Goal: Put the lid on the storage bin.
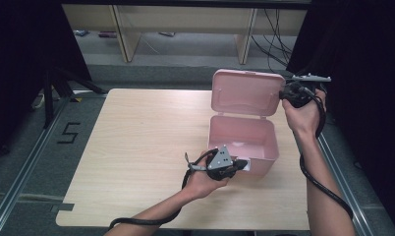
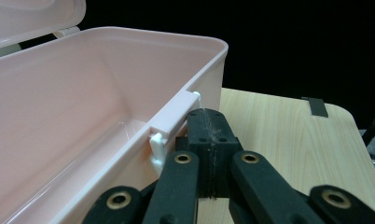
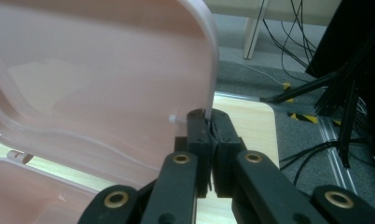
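Observation:
A pink plastic box (image 1: 242, 140) stands open on the right half of the wooden table (image 1: 136, 137), its hinged lid (image 1: 244, 93) raised upright behind it. My right gripper (image 1: 285, 93) is shut on the lid's right edge; in the right gripper view the thin rim of the lid (image 3: 106, 70) runs down between the jaws of that gripper (image 3: 209, 119). My left gripper (image 1: 242, 163) lies at the box's front wall. In the left gripper view its jaws (image 2: 208, 116) are pressed together, tips beside the white latch (image 2: 158, 142) on the box (image 2: 83, 93). The box's inside looks bare.
Wooden shelf legs (image 1: 126, 39) and loose cables (image 1: 274, 34) stand beyond the table's far edge. Black curtains hang on both sides. A metal rail (image 1: 340, 167) runs along the table's right edge, and a taped "5" (image 1: 69, 132) marks the floor at the left.

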A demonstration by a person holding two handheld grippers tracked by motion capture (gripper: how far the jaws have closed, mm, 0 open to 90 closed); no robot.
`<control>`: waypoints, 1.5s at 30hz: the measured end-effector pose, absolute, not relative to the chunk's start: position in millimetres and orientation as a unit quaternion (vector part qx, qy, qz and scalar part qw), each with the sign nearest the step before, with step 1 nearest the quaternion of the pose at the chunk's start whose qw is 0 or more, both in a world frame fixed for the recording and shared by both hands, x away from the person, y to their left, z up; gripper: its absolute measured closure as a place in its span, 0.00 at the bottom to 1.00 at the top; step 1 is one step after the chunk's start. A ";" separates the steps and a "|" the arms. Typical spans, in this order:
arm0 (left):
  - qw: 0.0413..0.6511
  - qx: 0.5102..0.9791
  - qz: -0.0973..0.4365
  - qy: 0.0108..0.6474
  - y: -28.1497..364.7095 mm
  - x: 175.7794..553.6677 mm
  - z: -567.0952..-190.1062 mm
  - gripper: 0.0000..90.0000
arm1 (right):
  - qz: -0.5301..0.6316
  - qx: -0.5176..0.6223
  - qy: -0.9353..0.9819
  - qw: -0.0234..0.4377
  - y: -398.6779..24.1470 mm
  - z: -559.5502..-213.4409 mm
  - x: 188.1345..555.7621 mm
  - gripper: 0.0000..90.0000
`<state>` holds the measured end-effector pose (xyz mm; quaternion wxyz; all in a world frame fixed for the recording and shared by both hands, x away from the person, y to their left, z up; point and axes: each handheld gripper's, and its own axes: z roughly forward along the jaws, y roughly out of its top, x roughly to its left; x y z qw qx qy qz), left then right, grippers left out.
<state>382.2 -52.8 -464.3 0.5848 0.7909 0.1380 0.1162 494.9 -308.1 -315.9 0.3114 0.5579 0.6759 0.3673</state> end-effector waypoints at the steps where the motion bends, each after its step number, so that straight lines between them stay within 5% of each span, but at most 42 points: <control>1: 0.585 0.791 0.116 0.138 -52.8 382.2 -464.3 1.00 | 0.372 0.559 0.673 0.310 -307.6 -316.6 494.3 0.99; 45: 0.586 0.790 0.115 0.140 -53.2 382.1 -464.3 1.00 | 0.383 0.526 0.674 0.349 -306.3 -326.3 461.5 0.99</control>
